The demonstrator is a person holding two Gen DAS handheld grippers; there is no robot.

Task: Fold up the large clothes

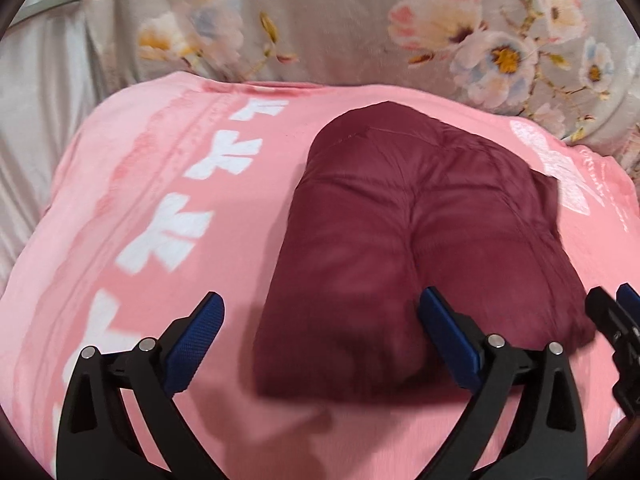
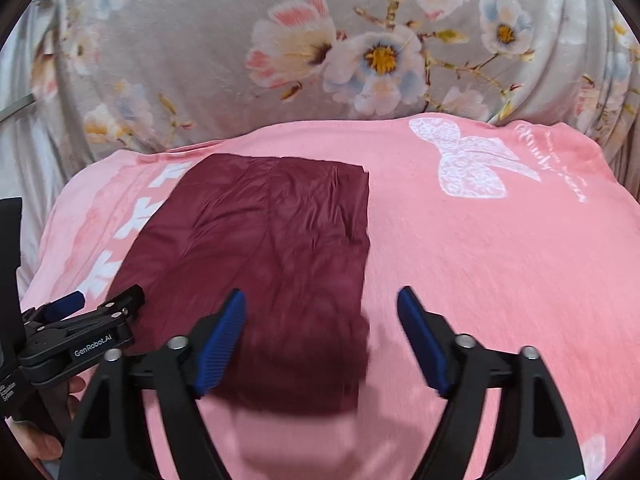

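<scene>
2 grippers, left [image 1: 320,316] and right [image 2: 320,308], hover with fingers spread, empty, over the folded maroon garment [image 2: 272,264]; next, smooth it evenly.

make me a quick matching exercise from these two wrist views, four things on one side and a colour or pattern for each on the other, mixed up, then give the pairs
Things:
1. folded garment
2. blanket under the garment
3. bedspread behind the blanket
4. pads on the right gripper

Descriptions:
A. grey with a flower print
B. blue
C. dark maroon
D. pink with white markings

Pairs: 1-C, 2-D, 3-A, 4-B
</scene>
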